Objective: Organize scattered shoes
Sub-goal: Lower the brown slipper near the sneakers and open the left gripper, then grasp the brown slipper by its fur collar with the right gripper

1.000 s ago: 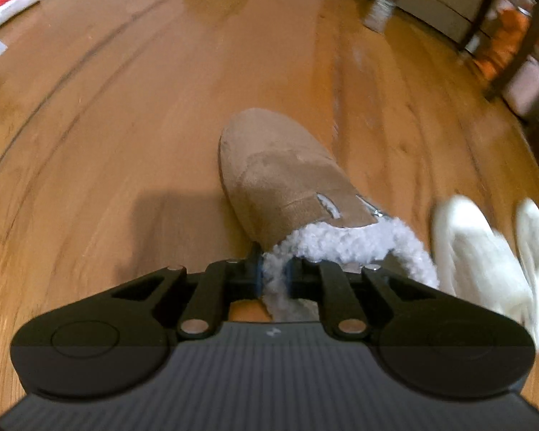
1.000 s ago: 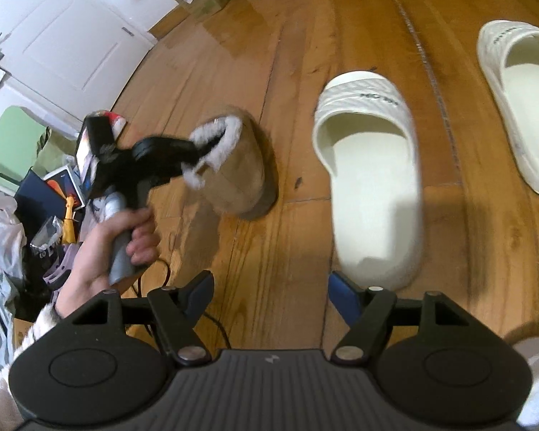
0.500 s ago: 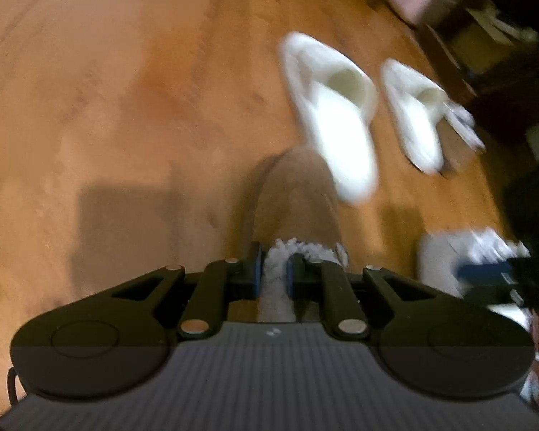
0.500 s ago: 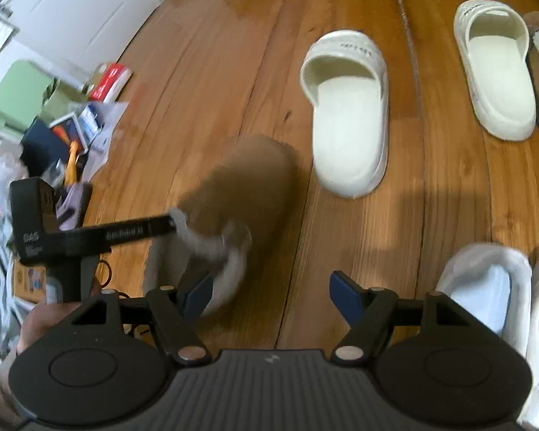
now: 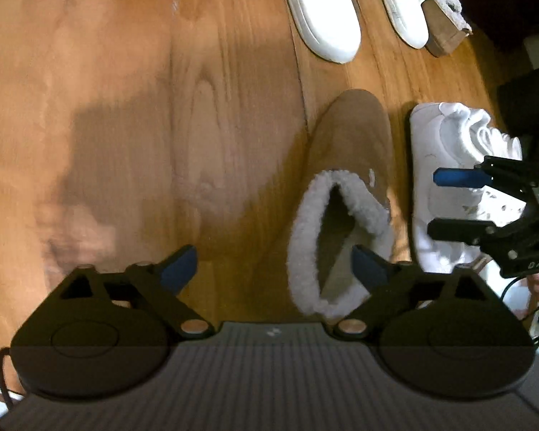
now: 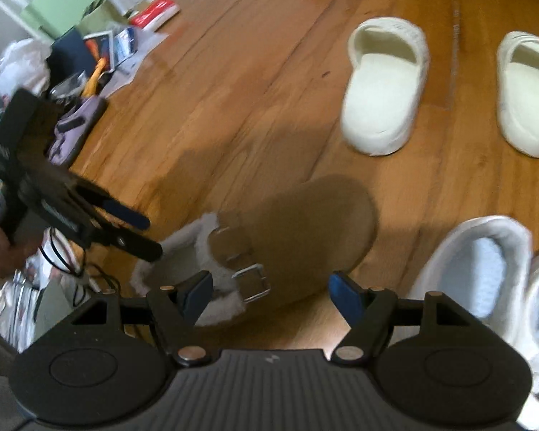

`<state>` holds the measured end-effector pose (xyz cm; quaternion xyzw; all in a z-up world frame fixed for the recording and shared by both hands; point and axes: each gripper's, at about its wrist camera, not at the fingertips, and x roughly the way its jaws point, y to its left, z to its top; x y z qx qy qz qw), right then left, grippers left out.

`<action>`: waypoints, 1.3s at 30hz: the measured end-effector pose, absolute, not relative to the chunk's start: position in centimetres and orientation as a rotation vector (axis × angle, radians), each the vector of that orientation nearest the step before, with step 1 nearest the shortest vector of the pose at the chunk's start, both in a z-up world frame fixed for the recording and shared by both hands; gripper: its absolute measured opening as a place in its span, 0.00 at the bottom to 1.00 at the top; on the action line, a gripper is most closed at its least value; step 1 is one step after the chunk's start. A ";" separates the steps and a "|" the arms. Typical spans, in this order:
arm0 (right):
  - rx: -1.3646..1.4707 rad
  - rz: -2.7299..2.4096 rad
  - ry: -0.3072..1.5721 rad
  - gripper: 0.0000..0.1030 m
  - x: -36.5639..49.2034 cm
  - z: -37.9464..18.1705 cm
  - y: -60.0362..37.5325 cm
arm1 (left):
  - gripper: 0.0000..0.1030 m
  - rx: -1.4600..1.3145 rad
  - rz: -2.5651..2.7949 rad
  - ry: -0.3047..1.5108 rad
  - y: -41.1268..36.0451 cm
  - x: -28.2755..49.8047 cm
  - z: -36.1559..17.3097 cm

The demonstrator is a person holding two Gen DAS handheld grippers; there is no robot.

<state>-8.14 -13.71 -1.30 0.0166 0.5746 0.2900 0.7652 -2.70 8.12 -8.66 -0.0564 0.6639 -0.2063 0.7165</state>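
Now released — left gripper [image 5: 275, 264] seen from the left wrist with jaws spread wide, where half a second ago clamped tight on the fleece collar of the tan fleece-lined slipper [image 5: 345, 186]. Slipper set down flat on the wooden floor [image 5: 125, 107], toe pointing away, just beside the white sneaker [image 5: 445, 186] on its right, a narrow strip of floor between them. Right blue pad [image 5: 370, 269] hanging over the slipper's opening, not pressing on it. Farther off, toward the top edge of the floor, two white slides [image 5: 323, 14] side by side, and beyond them a second tan slipper [image 5: 445, 28] — likely the mate, well apart from this one. Right gripper [image 5: 456, 201] reaching in from the right over the sneaker, fingers apart and empty.

Then from the right wrist: right gripper [image 6: 269, 291] open too, holding nothing, hovering above the same slipper [image 6: 305, 230] with its buckle strap [image 6: 251, 283] showing. Left gripper [image 6: 133, 233] visible at left, fingers parted near the fleece heel. White slides [image 6: 384, 97] ahead, sneaker [image 6: 478, 269] at right, clutter along the far left floor edge.

Judged from this: one shoe placed in line; the pairing with its mate apparently not yet done.
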 end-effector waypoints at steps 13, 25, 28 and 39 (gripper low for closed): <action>-0.110 0.537 1.229 0.75 -9.9 -3.0 -9.9 | 0.96 -0.117 -0.352 1.459 10.0 -1.8 -9.8; -0.263 0.466 1.242 0.79 -8.6 -5.4 -7.3 | 0.96 -0.083 -0.362 1.468 8.7 -1.5 -10.2; -0.267 0.476 1.238 0.78 -8.4 -5.5 -7.5 | 0.96 -0.092 -0.378 1.460 8.1 -1.3 -10.1; -0.394 0.407 1.185 0.79 -7.8 -4.5 -9.7 | 0.96 -0.057 -0.444 1.470 5.4 -1.5 -10.5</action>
